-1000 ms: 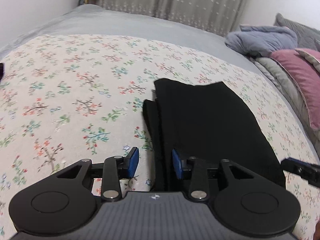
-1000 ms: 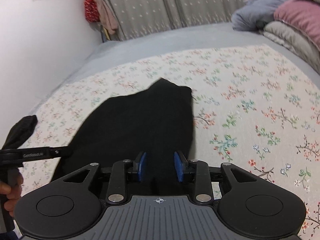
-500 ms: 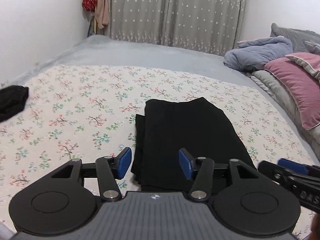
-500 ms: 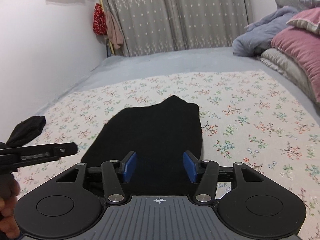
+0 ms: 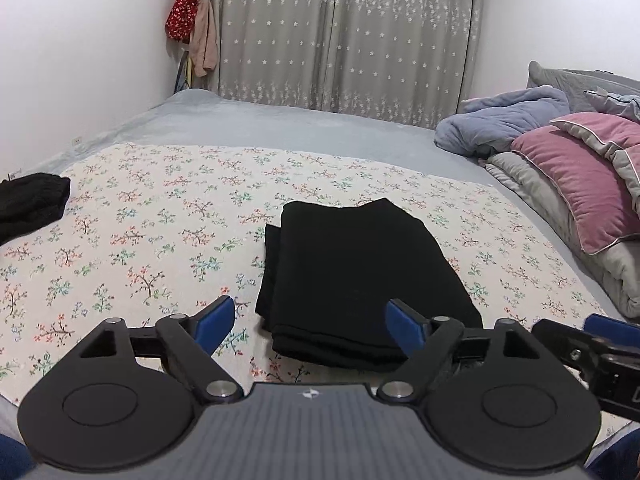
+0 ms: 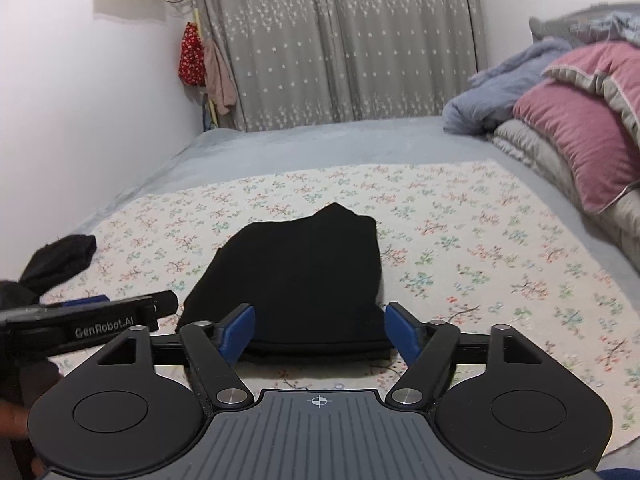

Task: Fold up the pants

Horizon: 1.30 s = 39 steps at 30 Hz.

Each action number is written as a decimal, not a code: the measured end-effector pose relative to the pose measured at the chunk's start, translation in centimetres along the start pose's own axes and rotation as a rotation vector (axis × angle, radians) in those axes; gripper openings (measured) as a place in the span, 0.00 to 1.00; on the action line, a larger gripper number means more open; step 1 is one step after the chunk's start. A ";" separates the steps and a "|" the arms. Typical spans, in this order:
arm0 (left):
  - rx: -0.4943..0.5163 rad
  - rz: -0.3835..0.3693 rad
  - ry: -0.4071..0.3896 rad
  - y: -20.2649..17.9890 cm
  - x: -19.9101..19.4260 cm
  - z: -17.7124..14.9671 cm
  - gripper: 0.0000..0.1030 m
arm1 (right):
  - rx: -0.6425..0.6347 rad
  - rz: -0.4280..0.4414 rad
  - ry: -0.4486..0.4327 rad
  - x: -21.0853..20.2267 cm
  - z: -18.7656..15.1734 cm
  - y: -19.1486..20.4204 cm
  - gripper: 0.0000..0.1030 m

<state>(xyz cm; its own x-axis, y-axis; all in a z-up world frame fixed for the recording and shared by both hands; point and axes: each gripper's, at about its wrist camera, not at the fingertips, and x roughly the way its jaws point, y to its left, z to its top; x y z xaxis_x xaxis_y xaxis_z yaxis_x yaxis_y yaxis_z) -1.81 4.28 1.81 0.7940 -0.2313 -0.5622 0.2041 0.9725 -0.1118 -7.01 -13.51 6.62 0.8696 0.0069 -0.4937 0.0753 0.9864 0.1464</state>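
The black pants (image 5: 356, 272) lie folded into a compact stack on the floral sheet (image 5: 160, 232), seen also in the right wrist view as black pants (image 6: 304, 276). My left gripper (image 5: 310, 326) hovers short of the stack's near edge, jaws opening, nothing between the blue pads. My right gripper (image 6: 320, 332) stands just before the same near edge, jaws opening too, clear of the cloth. The right gripper's tip (image 5: 592, 344) shows at the right of the left wrist view, and the left gripper's finger (image 6: 100, 322) at the left of the right wrist view.
A second black garment (image 5: 32, 204) lies at the sheet's left edge. Pink and grey pillows (image 5: 580, 184) and a blue blanket (image 5: 504, 124) pile along the right. Grey curtains (image 5: 344, 36) and a white wall stand behind the bed.
Both grippers pulled back and rose from the stack, and their jaws spread from narrow to wide. The pants now lie wholly ahead of the fingers.
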 end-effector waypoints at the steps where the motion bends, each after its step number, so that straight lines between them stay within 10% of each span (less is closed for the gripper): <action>1: 0.002 0.001 -0.001 0.0 0.0 -0.3 0.92 | -0.001 -0.006 -0.004 0.0 -0.2 -0.1 0.76; 12: 0.061 0.032 0.004 -0.2 0.7 -1.8 1.00 | 0.032 -0.044 -0.002 2.1 -2.4 -1.6 0.97; 39: 0.049 0.024 0.051 -0.5 1.3 -2.6 1.00 | -0.014 -0.052 0.011 2.5 -3.6 -0.8 0.99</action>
<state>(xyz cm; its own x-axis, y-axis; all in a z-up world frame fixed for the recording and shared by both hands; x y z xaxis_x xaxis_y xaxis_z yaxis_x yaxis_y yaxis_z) -2.33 3.55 -1.03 0.7689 -0.2053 -0.6056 0.2146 0.9750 -0.0582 -6.64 -13.72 2.16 0.8595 -0.0430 -0.5094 0.1138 0.9876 0.1085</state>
